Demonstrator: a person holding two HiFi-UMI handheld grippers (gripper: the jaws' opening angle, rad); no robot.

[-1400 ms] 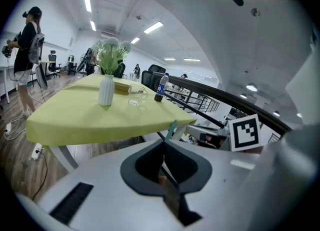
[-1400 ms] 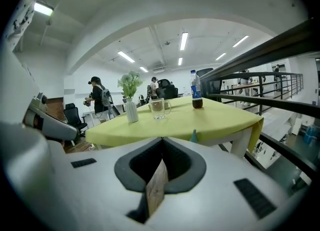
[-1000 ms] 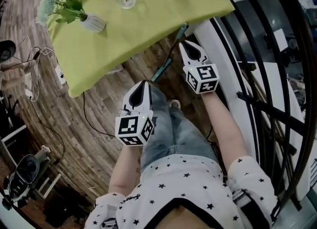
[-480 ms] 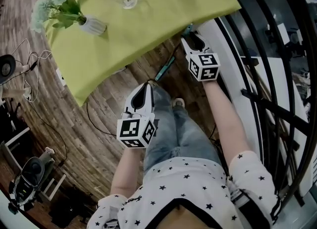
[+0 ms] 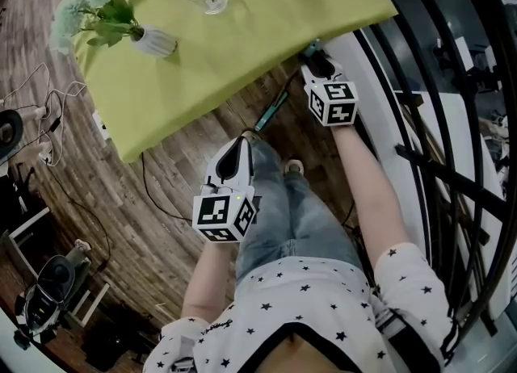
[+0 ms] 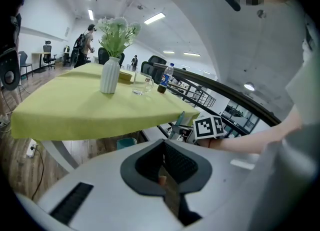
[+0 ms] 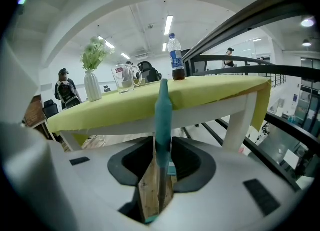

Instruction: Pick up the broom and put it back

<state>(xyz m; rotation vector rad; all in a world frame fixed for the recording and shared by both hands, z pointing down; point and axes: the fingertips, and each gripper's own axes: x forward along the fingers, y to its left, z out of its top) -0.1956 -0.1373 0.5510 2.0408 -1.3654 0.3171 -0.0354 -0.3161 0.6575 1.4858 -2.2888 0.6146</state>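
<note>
Broom handle point(image 5: 272, 111) slants up from the floor to the edge of the green-clothed surface point(image 5: 242, 32) in the head view, its top at my right gripper point(image 5: 317, 60). My left gripper point(image 5: 234, 145) hangs above my leg. Left gripper view: jaws slightly apart, I think, and empty. Right gripper view: jaws spread, having just been closing, with the handle between them untouched.

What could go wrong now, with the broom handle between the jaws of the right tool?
1. The jaws of the right tool have just been closing, yet the broom handle between them does not look pressed; lifting now may drop it.
2. The handle's top stands near the tablecloth edge, where a glass and a bottle stand; a swing might catch the cloth.
</note>
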